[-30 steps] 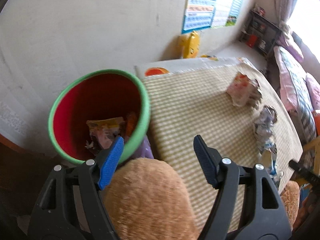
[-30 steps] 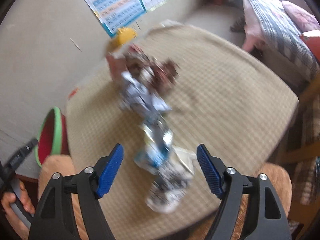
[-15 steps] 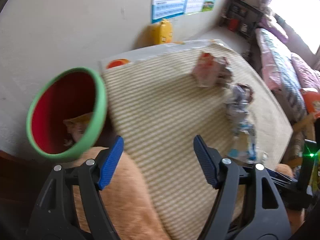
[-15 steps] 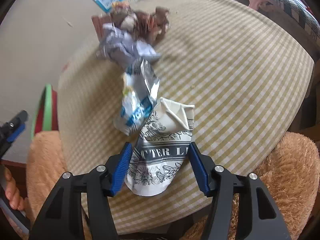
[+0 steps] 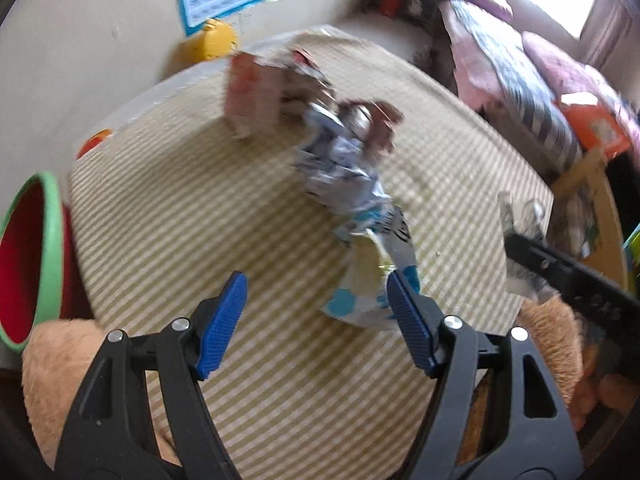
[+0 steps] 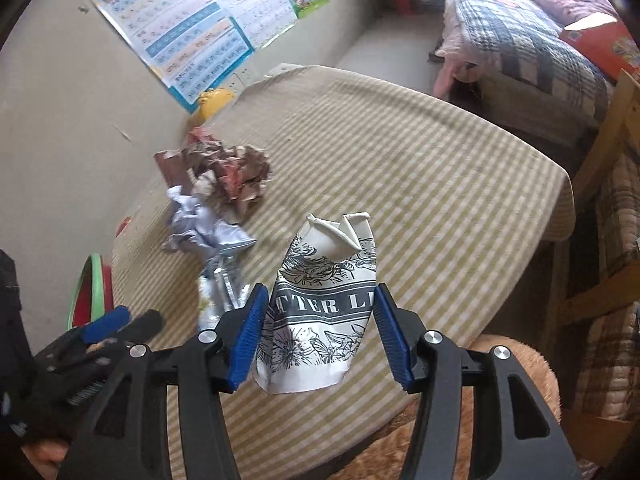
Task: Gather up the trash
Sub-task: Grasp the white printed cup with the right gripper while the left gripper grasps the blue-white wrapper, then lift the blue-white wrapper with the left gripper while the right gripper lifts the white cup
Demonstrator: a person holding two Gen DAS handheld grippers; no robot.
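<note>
The right gripper (image 6: 318, 330) pinched the flattened paper cup (image 6: 320, 312) while the left gripper (image 5: 316, 320) was spread empty (three wrappers (image 5: 344, 172) remained), so collection looked roughly midway.

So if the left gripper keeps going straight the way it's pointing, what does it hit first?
Probably the checked tablecloth: the left gripper is open and points down at bare cloth. The blue-and-white wrapper lies just beside its right jaw and could be brushed. The picture is blurred, so depth is uncertain.

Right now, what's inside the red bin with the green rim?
In the left wrist view the bin shows only bare red inner wall; its bottom is cut off by the frame edge. The right wrist view shows just a sliver, so any contents are hidden.
</note>
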